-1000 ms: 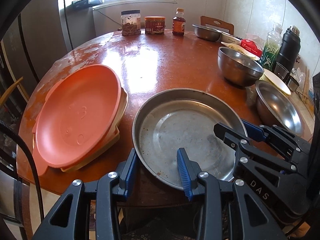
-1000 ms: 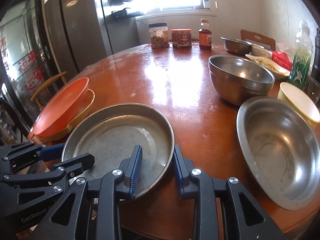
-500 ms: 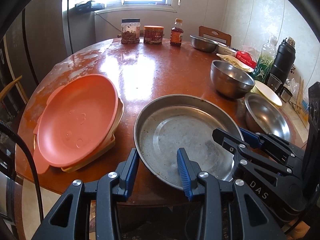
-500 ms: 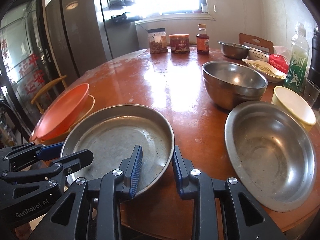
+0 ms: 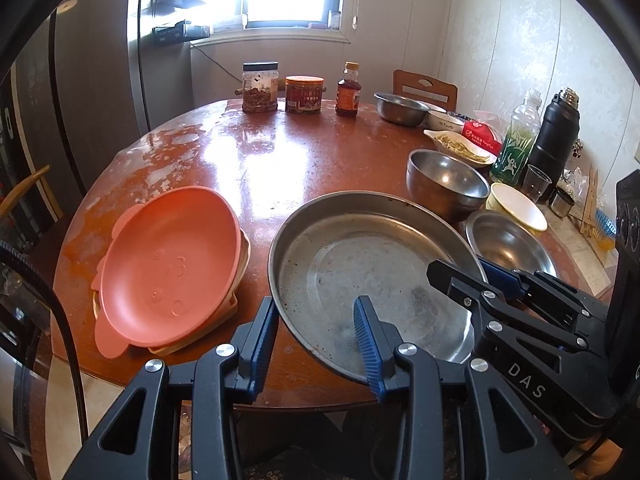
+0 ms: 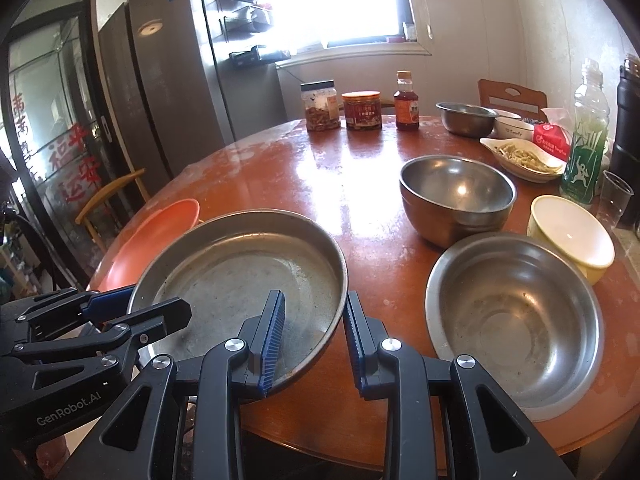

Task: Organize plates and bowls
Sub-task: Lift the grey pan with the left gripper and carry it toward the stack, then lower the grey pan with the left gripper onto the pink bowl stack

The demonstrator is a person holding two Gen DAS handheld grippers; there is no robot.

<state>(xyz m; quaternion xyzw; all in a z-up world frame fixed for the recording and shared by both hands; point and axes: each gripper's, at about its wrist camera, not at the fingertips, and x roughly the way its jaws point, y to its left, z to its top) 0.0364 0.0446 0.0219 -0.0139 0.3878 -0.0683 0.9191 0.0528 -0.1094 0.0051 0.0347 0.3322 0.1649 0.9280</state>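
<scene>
A large round steel plate [image 5: 360, 264] lies at the table's near edge and also shows in the right wrist view [image 6: 240, 276]. My left gripper [image 5: 316, 332] is open, its jaws straddling the plate's near left rim. My right gripper [image 6: 314, 328] is open, its jaws straddling the plate's near right rim. An orange plate [image 5: 168, 264] rests on a cream plate to the left. A shallow steel bowl [image 6: 516, 320], a deep steel bowl [image 6: 456, 196] and a cream bowl [image 6: 568, 236] stand to the right.
Jars and a bottle [image 5: 348, 88] stand at the table's far edge. A small steel bowl [image 5: 400, 108], a dish of food [image 6: 524, 160], a green bottle [image 6: 584, 136], a black flask [image 5: 556, 140] and a glass [image 6: 616, 196] crowd the right side. A wooden chair [image 6: 108, 200] stands left.
Both grippers have drawn back and risen, so the table looks farther away. Both stay open at the steel plate's rim. The plate looks slightly raised.
</scene>
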